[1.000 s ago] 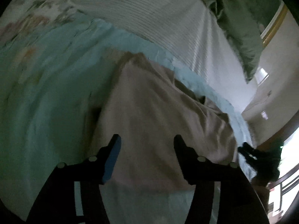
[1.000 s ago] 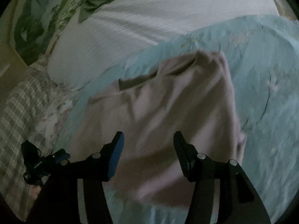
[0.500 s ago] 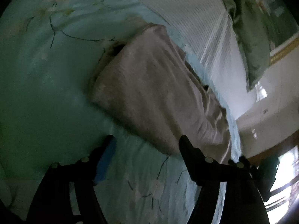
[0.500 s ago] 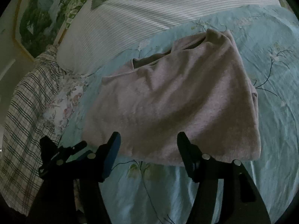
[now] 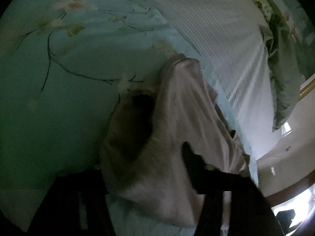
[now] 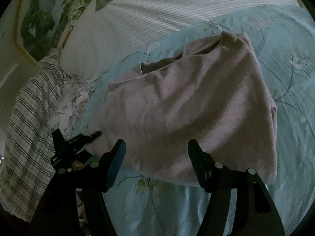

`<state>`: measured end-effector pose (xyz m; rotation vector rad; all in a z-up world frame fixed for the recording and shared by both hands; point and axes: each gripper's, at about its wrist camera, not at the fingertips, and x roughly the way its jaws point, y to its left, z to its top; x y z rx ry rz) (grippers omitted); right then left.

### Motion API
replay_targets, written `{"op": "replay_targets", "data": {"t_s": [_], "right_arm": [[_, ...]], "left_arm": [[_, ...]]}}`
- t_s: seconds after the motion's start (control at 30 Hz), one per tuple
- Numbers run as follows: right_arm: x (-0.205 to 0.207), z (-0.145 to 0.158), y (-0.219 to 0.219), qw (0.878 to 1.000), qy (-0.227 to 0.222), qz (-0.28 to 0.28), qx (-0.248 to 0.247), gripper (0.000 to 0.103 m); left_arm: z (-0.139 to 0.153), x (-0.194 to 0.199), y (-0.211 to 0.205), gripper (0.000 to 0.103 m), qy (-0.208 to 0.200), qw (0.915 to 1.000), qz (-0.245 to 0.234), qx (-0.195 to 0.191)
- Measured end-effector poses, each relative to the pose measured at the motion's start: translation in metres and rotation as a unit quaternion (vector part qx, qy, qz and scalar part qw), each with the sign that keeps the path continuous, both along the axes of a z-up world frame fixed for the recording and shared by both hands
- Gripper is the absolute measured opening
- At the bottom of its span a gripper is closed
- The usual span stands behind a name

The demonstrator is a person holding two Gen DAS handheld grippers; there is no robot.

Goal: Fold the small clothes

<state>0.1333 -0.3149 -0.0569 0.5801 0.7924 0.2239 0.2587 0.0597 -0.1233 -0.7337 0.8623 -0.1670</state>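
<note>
Pink knit top lies on the pale-blue floral bedspread, just below the white ribbed pillow, w/ a checked cloth off to one side.

Left gripper: jaws have just been closing and the fabric of the near corner sits between them. One finger hidden behind the cloth, so can't tell for sure if the pads press yet; looks like a pinch on a bunched edge.

Right gripper: jaws spread, nothing between them, hovering over the hem edge.

Risks, as I judge them: left may catch only one layer, so the top peels apart when lifted instead of folding as a stack. It may also nip the bedspread along w/ the hem. Right isn't gripping, so a one-sided pull would skew the fold.

Orientation: in the right wrist view, neckline faces the pillow, hem faces the grippers; long axis approx. neck-to-hem, slanting toward upper right.
</note>
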Motion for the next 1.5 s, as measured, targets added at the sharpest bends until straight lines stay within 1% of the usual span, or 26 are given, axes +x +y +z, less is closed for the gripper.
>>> {"op": "replay_targets", "data": {"t_s": [0.03, 0.07, 0.1, 0.13, 0.2, 0.27, 0.37, 0.47, 0.53, 0.63, 0.7, 0.73, 0.8, 0.9, 0.97, 1.03, 1.1, 1.13, 1.17, 1.2, 1.23, 1.3, 1.37, 1.4, 1.5], "right_arm": [[-0.002, 0.001, 0.002, 1.000, -0.001, -0.004, 0.002, 0.067], [0.000, 0.002, 0.000, 1.000, -0.004, -0.004, 0.003, 0.067], [0.004, 0.004, -0.004, 1.000, -0.008, -0.005, 0.004, 0.067], [0.007, 0.007, -0.007, 1.000, -0.010, -0.005, 0.005, 0.067], [0.016, 0.010, -0.017, 1.000, -0.013, -0.003, 0.011, 0.067], [0.024, 0.013, -0.027, 1.000, -0.011, -0.003, 0.019, 0.067], [0.035, 0.019, -0.041, 0.999, -0.009, -0.001, 0.042, 0.067], [0.045, 0.027, -0.049, 0.998, -0.014, 0.009, 0.059, 0.067], [0.054, 0.028, -0.050, 0.997, -0.015, 0.020, 0.070, 0.067], [0.071, 0.022, -0.047, 0.996, 0.001, 0.035, 0.080, 0.067], [0.089, 0.012, -0.042, 0.994, 0.020, 0.045, 0.092, 0.072], [0.095, 0.008, -0.039, 0.994, 0.026, 0.051, 0.096, 0.073], [0.114, 0.000, -0.029, 0.992, 0.041, 0.068, 0.103, 0.073], [0.144, -0.013, -0.013, 0.990, 0.074, 0.079, 0.086, 0.073], [0.164, -0.021, -0.005, 0.989, 0.092, 0.083, 0.083, 0.073], [0.183, -0.027, 0.003, 0.988, 0.097, 0.087, 0.088, 0.073], [0.198, -0.025, 0.010, 0.988, 0.087, 0.090, 0.087, 0.073], [0.207, -0.023, 0.015, 0.989, 0.079, 0.096, 0.085, 0.068], [0.214, -0.023, 0.018, 0.989, 0.077, 0.100, 0.082, 0.048], [0.221, -0.023, 0.022, 0.989, 0.082, 0.103, 0.073, 0.023], [0.224, -0.021, 0.023, 0.989, 0.080, 0.105, 0.069, 0.018], [0.221, -0.006, 0.021, 0.990, 0.056, 0.109, 0.065, 0.015], [0.205, 0.020, 0.012, 0.993, 0.013, 0.108, 0.053, 0.015], [0.194, 0.034, 0.003, 0.993, -0.007, 0.105, 0.045, 0.014], [0.166, 0.061, -0.027, 0.995, -0.044, 0.085, 0.021, 0.014]], "left_arm": [[-0.002, 0.004, 0.000, 0.010, 0.004, 0.9999, -0.006, -0.009], [-0.004, 0.007, 0.002, 0.010, 0.007, 0.9995, -0.013, -0.026], [-0.001, 0.006, 0.003, 0.009, 0.004, 0.9996, -0.011, -0.027], [0.005, 0.005, 0.002, 0.008, -0.005, 0.9998, -0.014, -0.017], [0.026, 0.002, -0.014, 0.008, -0.034, 0.9988, -0.033, 0.014], [0.045, -0.001, -0.031, 0.008, -0.061, 0.9962, -0.057, 0.028], [0.074, -0.006, -0.071, 0.008, -0.100, 0.9878, -0.104, 0.059], [0.086, -0.009, -0.111, 0.008, -0.121, 0.9780, -0.143, 0.091], [0.086, -0.012, -0.141, 0.008, -0.125, 0.9701, -0.170, 0.121], [0.075, -0.020, -0.180, 0.008, -0.120, 0.9563, -0.217, 0.155], [0.066, -0.025, -0.198, 0.008, -0.119, 0.9488, -0.239, 0.169], [0.063, -0.027, -0.202, 0.008, -0.119, 0.9469, -0.245, 0.170], [0.060, -0.035, -0.205, 0.008, -0.119, 0.9453, -0.253, 0.168], [0.062, -0.037, -0.205, 0.008, -0.122, 0.9445, -0.251, 0.174], [0.063, -0.037, -0.203, 0.008, -0.124, 0.9453, -0.251, 0.167], [0.063, -0.032, -0.209, 0.008, -0.127, 0.9451, -0.250, 0.168], [0.065, -0.033, -0.207, 0.008, -0.130, 0.9439, -0.251, 0.171], [0.066, -0.033, -0.206, 0.008, -0.131, 0.9429, -0.252, 0.173], [0.066, -0.036, -0.204, 0.008, -0.133, 0.9417, -0.253, 0.177], [0.066, -0.041, -0.204, 0.008, -0.136, 0.9402, -0.255, 0.181], [0.067, -0.042, -0.206, 0.008, -0.137, 0.9390, -0.256, 0.184], [0.072, -0.046, -0.210, 0.008, -0.142, 0.9370, -0.256, 0.191], [0.081, -0.049, -0.211, 0.008, -0.148, 0.9367, -0.254, 0.190], [0.086, -0.050, -0.212, 0.008, -0.152, 0.9369, -0.256, 0.183], [0.100, -0.057, -0.223, 0.008, -0.166, 0.9343, -0.271, 0.161]]}}
